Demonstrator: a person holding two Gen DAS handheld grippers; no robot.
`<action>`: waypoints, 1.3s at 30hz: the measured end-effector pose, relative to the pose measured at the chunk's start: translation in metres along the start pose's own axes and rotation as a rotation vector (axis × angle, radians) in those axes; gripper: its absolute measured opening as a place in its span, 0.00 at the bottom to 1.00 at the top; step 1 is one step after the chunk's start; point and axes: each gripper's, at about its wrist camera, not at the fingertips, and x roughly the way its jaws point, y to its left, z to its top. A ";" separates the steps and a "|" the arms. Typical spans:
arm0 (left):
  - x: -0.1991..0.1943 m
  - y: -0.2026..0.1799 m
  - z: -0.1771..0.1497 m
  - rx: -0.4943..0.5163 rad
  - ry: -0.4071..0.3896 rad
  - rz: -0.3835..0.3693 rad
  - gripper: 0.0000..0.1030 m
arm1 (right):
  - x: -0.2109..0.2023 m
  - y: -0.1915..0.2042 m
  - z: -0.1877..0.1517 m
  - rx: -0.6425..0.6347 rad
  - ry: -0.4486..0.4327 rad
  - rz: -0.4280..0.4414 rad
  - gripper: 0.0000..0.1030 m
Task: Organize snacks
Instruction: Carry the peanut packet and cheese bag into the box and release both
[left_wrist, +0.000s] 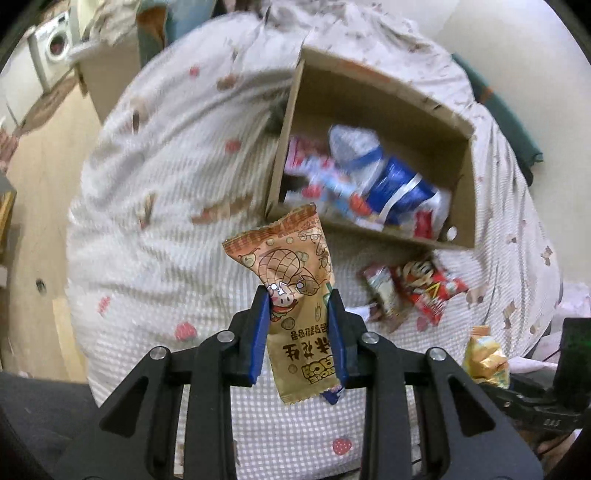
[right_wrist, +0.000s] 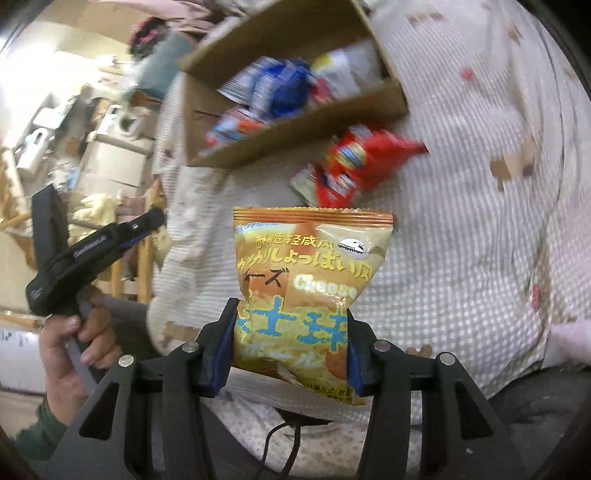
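From my left wrist view, the snacks in the cardboard box (left_wrist: 388, 96) smear into blue, white and red; I can't read any label. The lower end of the peanut packet (left_wrist: 295, 295) sits behind the blue pads (left_wrist: 258, 343), with something blue poking out beneath that I can't identify. The yellow bag (left_wrist: 485, 360) at far right is partly hidden by dark hardware. In my right wrist view, the red packets (right_wrist: 358, 166) are motion-blurred, and the cheese snack bag (right_wrist: 310, 280) has its bottom corners covered.

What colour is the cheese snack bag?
Yellow-orange with blue lettering: the cheese snack bag, clearest in the right wrist view.
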 end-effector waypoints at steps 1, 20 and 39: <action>-0.002 -0.001 0.005 0.011 -0.010 0.001 0.25 | -0.008 0.003 0.003 -0.017 -0.024 0.010 0.49; 0.025 -0.061 0.104 0.171 -0.109 0.032 0.25 | -0.016 0.030 0.135 -0.057 -0.313 0.016 0.49; 0.104 -0.072 0.131 0.258 -0.160 0.051 0.25 | 0.037 0.007 0.193 -0.152 -0.347 -0.163 0.49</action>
